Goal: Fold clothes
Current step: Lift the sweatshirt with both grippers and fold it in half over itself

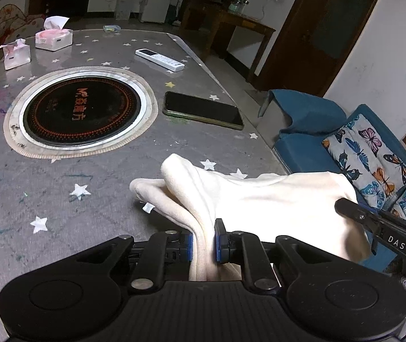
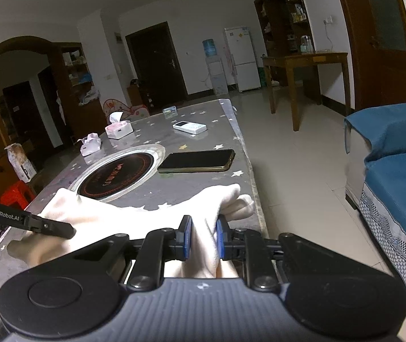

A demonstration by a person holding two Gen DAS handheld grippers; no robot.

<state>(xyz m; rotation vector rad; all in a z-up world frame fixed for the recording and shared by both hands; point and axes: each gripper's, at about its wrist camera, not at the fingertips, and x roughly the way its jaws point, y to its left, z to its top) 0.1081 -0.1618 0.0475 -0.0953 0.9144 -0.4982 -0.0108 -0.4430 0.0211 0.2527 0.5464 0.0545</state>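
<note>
Left gripper point(image 1: 203, 240) clamped on a bunched fold of a cream-white soft cloth garment point(image 1: 259, 199), blue pads pressing the fabric from both sides. Right gripper point(image 2: 203, 240) likewise closed on another gathered part of the same garment point(image 2: 134, 216), cloth pinched between its blue pads. Garment stretched between the two grippers, lying over the near right corner of the grey star-patterned bench point(image 1: 60, 185), one rounded end resting on the bench top, the right part reaching past the bench edge. Beyond the garment, a black smartphone point(image 1: 203, 110) flat on the bench beside a round black inset hotplate with a metal ring point(image 1: 81, 110). Farther back, a white remote control point(image 1: 159, 59) and two pink-and-white tissue packs point(image 1: 53, 37). Off to the right, a blue sofa point(image 2: 396, 176) with a butterfly-print cushion point(image 1: 373, 156).
</note>
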